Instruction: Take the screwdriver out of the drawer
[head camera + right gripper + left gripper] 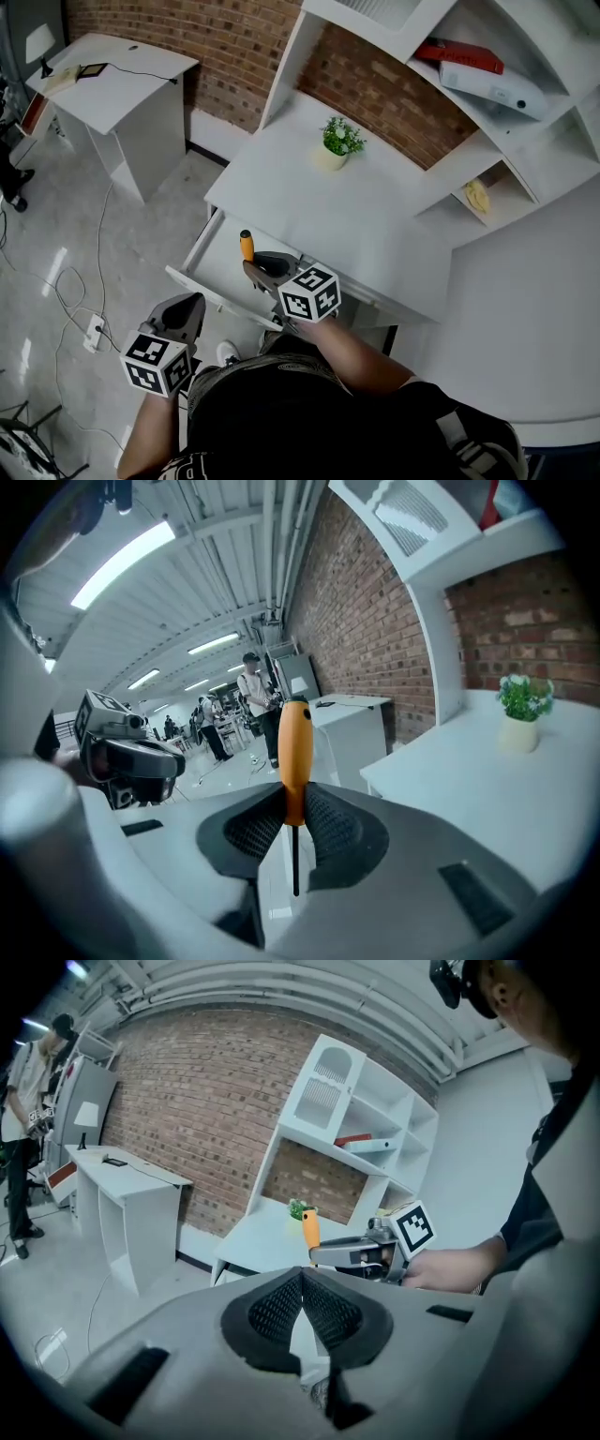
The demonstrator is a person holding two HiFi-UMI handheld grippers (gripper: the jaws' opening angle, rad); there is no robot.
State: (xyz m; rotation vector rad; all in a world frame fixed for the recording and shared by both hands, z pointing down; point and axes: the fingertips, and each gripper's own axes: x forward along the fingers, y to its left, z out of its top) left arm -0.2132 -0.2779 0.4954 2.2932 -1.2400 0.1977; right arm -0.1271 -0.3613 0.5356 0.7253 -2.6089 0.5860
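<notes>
Orange-handled, the one screwdriver stands upright, clamped at the base of its handle by the right gripper's fingers, above the single open drawer of the white desk. It looks out of the drawer already, I judge; only carrying it away remains. The left gripper, fingers pressed together on nothing, hangs beside the drawer. One potted plant sits on the desk.

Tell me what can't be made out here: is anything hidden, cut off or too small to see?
- Head view: the screwdriver shows only its orange handle; the right claw covers its shaft.
- Head view: the right claw hides part of the drawer, so any other contents are unknown.
- Head view: the yellow thing on the shelf is too small to identify.
</notes>
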